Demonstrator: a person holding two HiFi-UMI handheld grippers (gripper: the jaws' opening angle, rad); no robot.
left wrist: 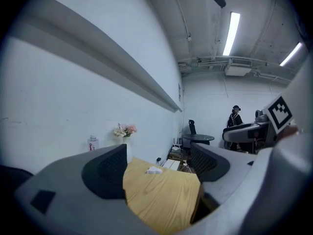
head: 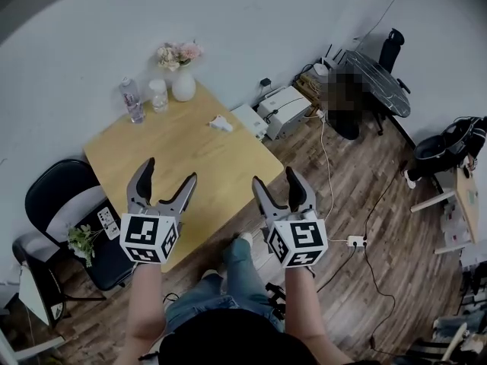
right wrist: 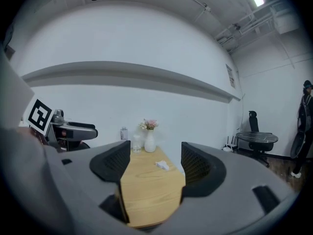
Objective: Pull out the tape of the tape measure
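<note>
Both forearms reach forward side by side, left gripper point(head: 167, 188) and right gripper point(head: 278, 186) with jaws apart and empty.

No words or numbers can be read anywhere. The bottle point(left wrist: 93, 142), past the left gripper's point(head: 170, 170) left jaw, has a label with red print too small to read. A wall sign point(right wrist: 229, 75), high and right of the right gripper's point(head: 274, 176) jaws, is a pale blur. Both cubes bear black-and-white square markers point(head: 150, 236), patterns without letters. A card point(head: 109, 220), left of the left jaws, shows unreadable dark marks.
</note>
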